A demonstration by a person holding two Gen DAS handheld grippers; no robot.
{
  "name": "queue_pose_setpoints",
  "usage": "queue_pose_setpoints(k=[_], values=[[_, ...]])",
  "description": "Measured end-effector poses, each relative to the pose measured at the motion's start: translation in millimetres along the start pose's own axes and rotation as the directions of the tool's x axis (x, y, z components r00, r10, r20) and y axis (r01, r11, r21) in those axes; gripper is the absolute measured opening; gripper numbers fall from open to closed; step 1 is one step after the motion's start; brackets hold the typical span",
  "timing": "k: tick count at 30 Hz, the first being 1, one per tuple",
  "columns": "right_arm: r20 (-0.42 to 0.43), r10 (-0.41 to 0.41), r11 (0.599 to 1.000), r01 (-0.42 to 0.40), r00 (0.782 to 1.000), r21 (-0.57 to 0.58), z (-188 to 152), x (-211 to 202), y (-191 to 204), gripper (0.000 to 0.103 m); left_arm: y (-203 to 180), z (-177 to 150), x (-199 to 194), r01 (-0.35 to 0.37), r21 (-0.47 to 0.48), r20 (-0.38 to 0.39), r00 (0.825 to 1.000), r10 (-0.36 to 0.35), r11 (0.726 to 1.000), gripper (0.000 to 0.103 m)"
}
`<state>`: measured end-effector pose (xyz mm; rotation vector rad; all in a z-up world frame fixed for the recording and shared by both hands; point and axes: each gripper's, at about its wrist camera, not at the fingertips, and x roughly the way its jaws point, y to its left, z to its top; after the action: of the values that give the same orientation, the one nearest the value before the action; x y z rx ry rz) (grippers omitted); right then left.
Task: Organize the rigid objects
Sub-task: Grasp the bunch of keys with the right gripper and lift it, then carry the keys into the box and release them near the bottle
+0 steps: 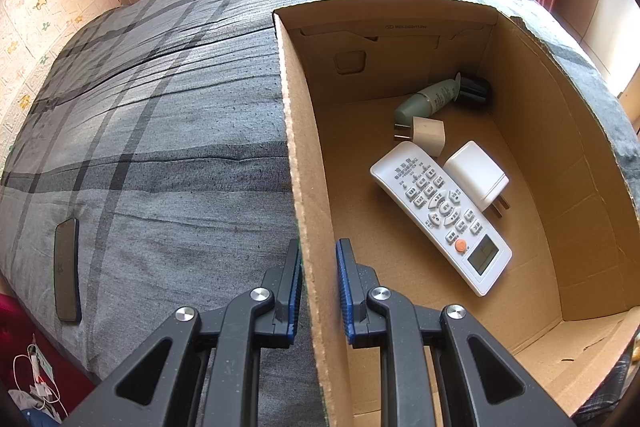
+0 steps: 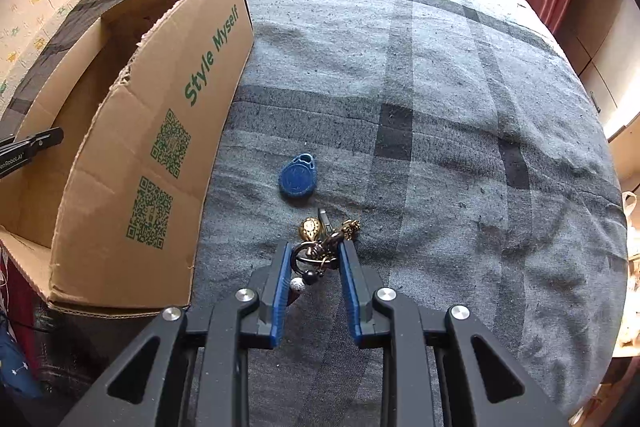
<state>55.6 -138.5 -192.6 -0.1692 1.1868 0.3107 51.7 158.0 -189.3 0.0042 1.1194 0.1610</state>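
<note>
R gripper is clamped on a keyring bunch w/ brass charms and beads, just above the grey plaid bedspread. Blue key fob lies on the cloth just beyond it. L gripper pinches the cardboard box wall. Inside the box: white remote, two white chargers, a green tube. Dark phone lies on the bed, well left of the box.

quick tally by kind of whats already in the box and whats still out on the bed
In the cardboard box:
remote control: 1
white plug adapters: 2
green tube: 1

On the bed:
blue key fob: 1
keychain bunch, in the right gripper: 1
dark phone: 1

Total: 7
</note>
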Motion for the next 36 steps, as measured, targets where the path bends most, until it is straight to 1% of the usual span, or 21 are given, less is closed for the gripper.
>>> queue_pose_setpoints(k=[5,8,14,28,36], values=[[0.015,-0.011,0.999,0.012,1.000,-0.031,7,-13,2,0.025,0,0,0,-0.004,0.004,0.002,1.000,0.004,1.000,0.019],[0.027,-0.014,0.999,0.015,1.000,-0.031,10,-16,2,0.025,-1,1,-1,-0.004,0.006,0.002,1.000,0.004,1.000,0.019],[0.068,-0.013,0.999,0.015,0.998,-0.034,19,-35,7,0.025,-1,0,0,-0.002,0.004,0.001,1.000,0.002,1.000,0.019],[0.154,-0.013,0.996,0.026,0.988,-0.080,55,-82,20,0.025,0,0,0,0.001,0.003,0.000,1.000,-0.001,1.000,0.019],[0.195,0.005,0.992,0.019,0.981,-0.121,80,-98,38,0.025,0,0,1,-0.002,0.007,0.000,1.000,0.002,1.000,0.019]])
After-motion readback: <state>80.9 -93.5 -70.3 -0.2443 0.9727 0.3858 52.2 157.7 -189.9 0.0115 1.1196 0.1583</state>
